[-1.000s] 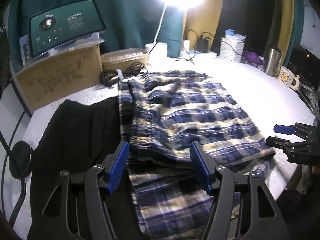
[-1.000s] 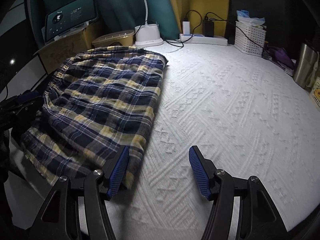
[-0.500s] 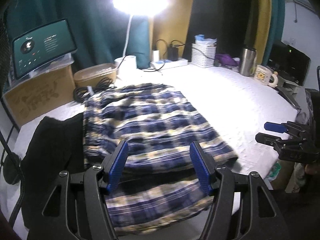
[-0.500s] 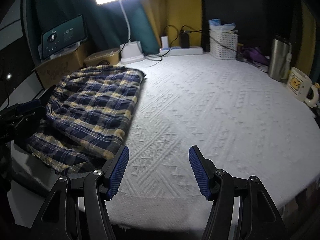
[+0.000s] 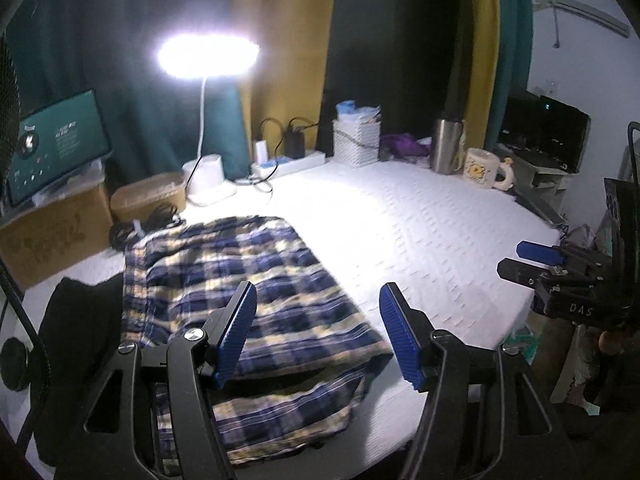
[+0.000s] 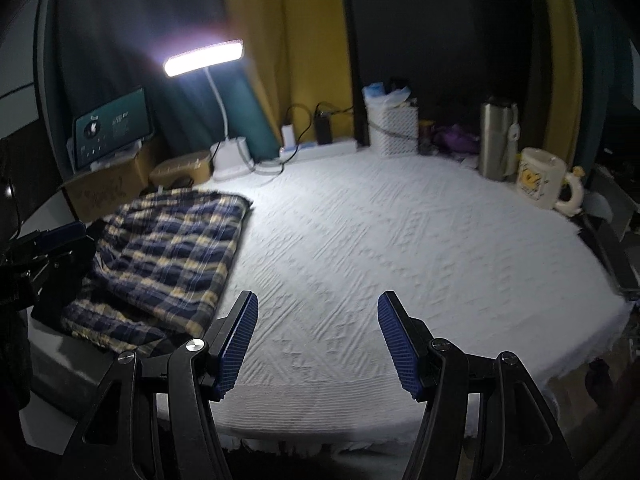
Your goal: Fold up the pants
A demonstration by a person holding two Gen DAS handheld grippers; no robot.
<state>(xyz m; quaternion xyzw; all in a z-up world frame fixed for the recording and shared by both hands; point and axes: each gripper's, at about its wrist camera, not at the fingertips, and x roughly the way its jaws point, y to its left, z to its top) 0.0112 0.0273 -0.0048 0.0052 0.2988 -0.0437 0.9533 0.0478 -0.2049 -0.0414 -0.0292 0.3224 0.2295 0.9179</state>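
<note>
My jaws stand wide apart on both tools, holding nothing. My left gripper (image 5: 318, 334) hangs above the near edge of the folded blue-and-yellow plaid flannel pants (image 5: 240, 292), which lie in the lower left of the frame on the white textured bedspread (image 5: 420, 240), beside a black garment (image 5: 84, 328). My right gripper (image 6: 318, 338) sits over bare bedspread in the lower centre, the pants to its left. A lit white desk lamp (image 6: 204, 58) glows in the upper left.
</note>
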